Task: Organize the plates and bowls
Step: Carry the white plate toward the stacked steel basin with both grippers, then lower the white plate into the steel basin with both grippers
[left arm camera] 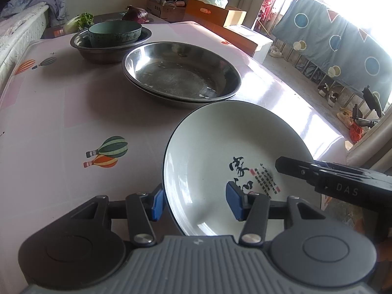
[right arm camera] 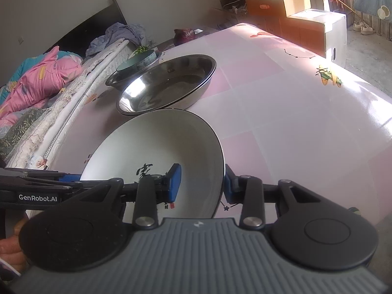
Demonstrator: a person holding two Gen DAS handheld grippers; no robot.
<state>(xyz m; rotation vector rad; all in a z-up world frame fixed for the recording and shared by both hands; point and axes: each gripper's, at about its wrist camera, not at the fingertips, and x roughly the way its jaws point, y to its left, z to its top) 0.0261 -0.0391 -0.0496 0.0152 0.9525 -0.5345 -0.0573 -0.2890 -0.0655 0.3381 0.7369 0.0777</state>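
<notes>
A white ceramic plate (left arm camera: 220,147) with black calligraphy and a dark rim is held tilted above the table. My left gripper (left arm camera: 196,202) straddles its left rim with a wide gap between the blue pads. My right gripper (right arm camera: 202,183) straddles the plate (right arm camera: 159,144) at its right rim, also with a wide gap; its black finger shows in the left wrist view (left arm camera: 318,171). Two stacked steel plates (left arm camera: 181,73) lie just beyond. Further back a green bowl (left arm camera: 115,33) sits inside a steel basin (left arm camera: 98,51).
The table (left arm camera: 61,110) has a pink balloon-print cloth. A red cabbage (left arm camera: 136,14) and greens (left arm camera: 83,20) lie at its far end. Cardboard boxes (left arm camera: 215,14) stand behind. A bed with bedding (right arm camera: 36,78) runs along the left; a floor and shoe rack lie to the right.
</notes>
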